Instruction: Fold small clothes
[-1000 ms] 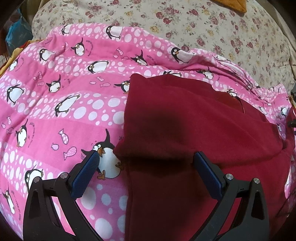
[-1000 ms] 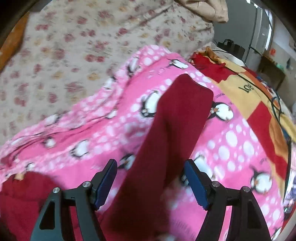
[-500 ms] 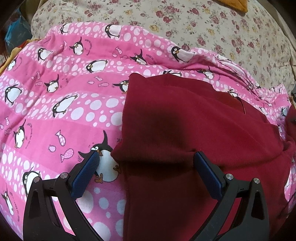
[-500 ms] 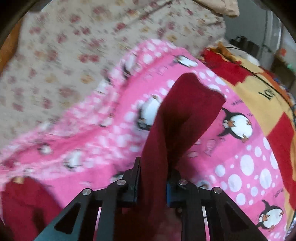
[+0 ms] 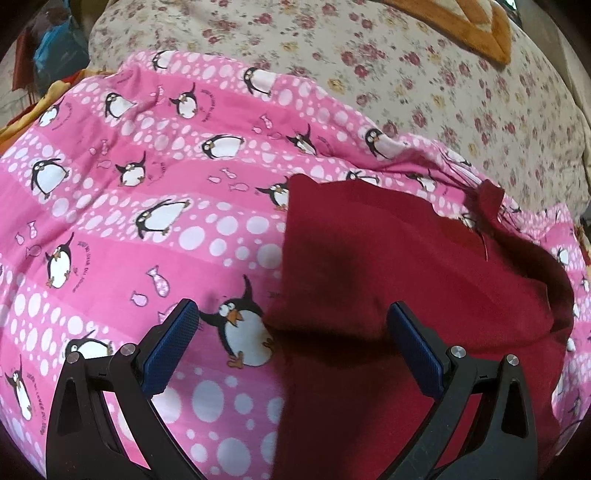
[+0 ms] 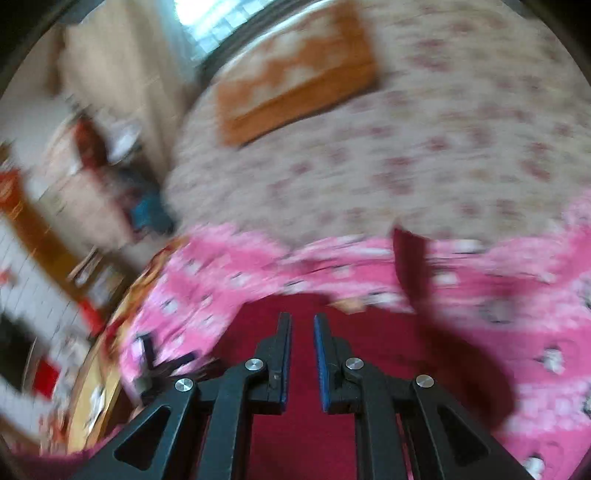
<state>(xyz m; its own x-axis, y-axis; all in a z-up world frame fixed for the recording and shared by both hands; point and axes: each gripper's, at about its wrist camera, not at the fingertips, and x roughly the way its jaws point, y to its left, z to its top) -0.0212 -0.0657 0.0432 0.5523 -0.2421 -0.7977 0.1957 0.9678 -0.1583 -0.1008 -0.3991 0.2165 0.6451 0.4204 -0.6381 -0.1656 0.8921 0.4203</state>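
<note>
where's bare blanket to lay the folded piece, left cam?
Free: the pink penguin blanket left of the maroon garment, from the left claw up to the floral sheet. Crowded: the right side, where the garment spreads to the blanket's edge. The right wrist view is too blurred to add more; the right claw is over the garment.

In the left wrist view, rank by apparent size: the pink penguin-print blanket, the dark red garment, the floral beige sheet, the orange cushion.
1. Pink penguin-print blanket
2. Dark red garment, though nearness inflates it
3. Floral beige sheet
4. Orange cushion, far off and cropped
</note>
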